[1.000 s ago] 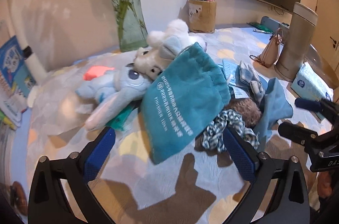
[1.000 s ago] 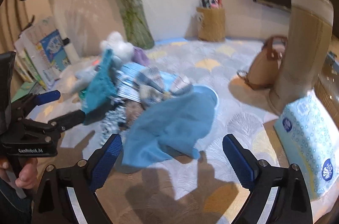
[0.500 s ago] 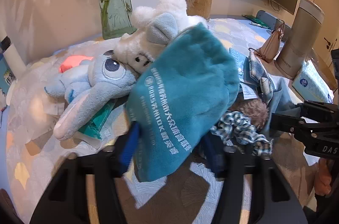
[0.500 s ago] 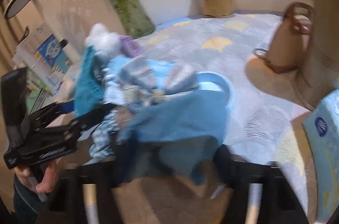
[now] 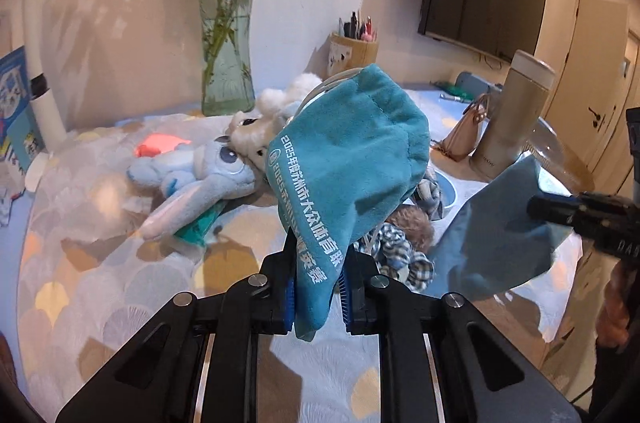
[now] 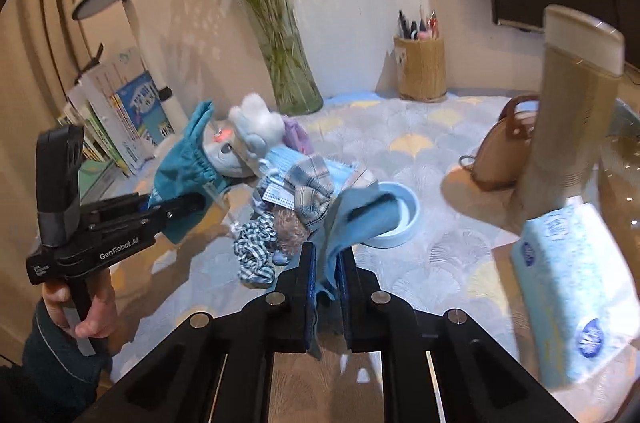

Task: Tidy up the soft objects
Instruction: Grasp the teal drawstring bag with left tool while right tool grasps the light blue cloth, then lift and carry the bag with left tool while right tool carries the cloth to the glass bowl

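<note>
A teal drawstring pouch [image 5: 352, 159] printed with white lettering is pinched at its lower corner by the left gripper [image 5: 318, 297], whose blue pads are clenched on the fabric; the pouch is held raised off the table, its gathered mouth turned away from the camera. A light blue cloth [image 6: 352, 223] is gripped along one edge by the right gripper [image 6: 326, 287], its jaws likewise closed tight on the material, and the cloth is seen hanging clear of the surface beside a pale blue bowl [image 6: 404, 219]. Between the two lifted pieces, a checked scrunchie [image 5: 400, 259], a brown fuzzy item [image 5: 412, 223] and a plaid cloth [image 6: 310, 183] are left heaped on the patterned tablecloth [image 5: 120, 283]. Just behind the pouch, a blue plush rabbit [image 5: 200, 175] and a white plush toy [image 5: 276, 107] are lying together. Farther back, a glass vase [image 5: 228, 71] with stems and a pen holder [image 5: 352, 53] are set near the wall. A tissue pack [image 6: 576, 287], a tall beige cylinder [image 6: 568, 127] and a small tan bag [image 6: 508, 147] are placed to the right.
</note>
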The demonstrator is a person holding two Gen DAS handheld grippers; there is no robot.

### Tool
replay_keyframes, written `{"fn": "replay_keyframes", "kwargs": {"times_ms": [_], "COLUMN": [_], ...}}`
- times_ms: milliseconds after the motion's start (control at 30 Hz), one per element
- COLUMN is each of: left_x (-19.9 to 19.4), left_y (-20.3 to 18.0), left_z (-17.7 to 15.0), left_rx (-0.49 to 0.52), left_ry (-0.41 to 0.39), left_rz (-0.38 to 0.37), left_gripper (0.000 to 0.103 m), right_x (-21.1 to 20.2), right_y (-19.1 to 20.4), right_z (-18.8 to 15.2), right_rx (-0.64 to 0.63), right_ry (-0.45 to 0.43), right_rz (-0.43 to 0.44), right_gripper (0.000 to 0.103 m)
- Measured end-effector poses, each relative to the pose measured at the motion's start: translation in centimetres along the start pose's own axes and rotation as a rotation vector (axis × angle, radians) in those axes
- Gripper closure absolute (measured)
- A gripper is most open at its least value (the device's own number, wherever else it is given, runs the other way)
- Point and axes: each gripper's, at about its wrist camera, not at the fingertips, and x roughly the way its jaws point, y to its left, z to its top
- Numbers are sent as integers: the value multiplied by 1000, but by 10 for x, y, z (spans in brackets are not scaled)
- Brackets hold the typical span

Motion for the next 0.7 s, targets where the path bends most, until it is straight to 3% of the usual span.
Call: {"fn": "replay_keyframes", "kwargs": {"times_ms": [133,200,267,400,467,533,700], "left_x": [6,15,21,17,18,17,15], "left_y": [11,18,21,12,5,2,5], "left_z": [-12,-20,-28,-28,-29,-30,-29], "left_rx": [-53,-102,-110,-66,-33,-15,-25], "left_ry": [9,18,31,4,8,2,-4], "left_rz": [8,-9,-4,0,20,22,6], "left_gripper": [89,89,89,89,89,89,89], "right_x": [-6,4,13,18,25,30,80], "right_y": [-3,-5,-8,-21,-27,-29,-15], "right_z": [0,-4,-12,-23,-25,-25,-24], "right_rx": [12,19,33,109,152,164,108], "right_ry": [48,103,143,168,179,184,284], "right_rz": [43,8,-56,-55,-85,-99,-81], "right_gripper": [91,81,44,31,8,3,3]}}
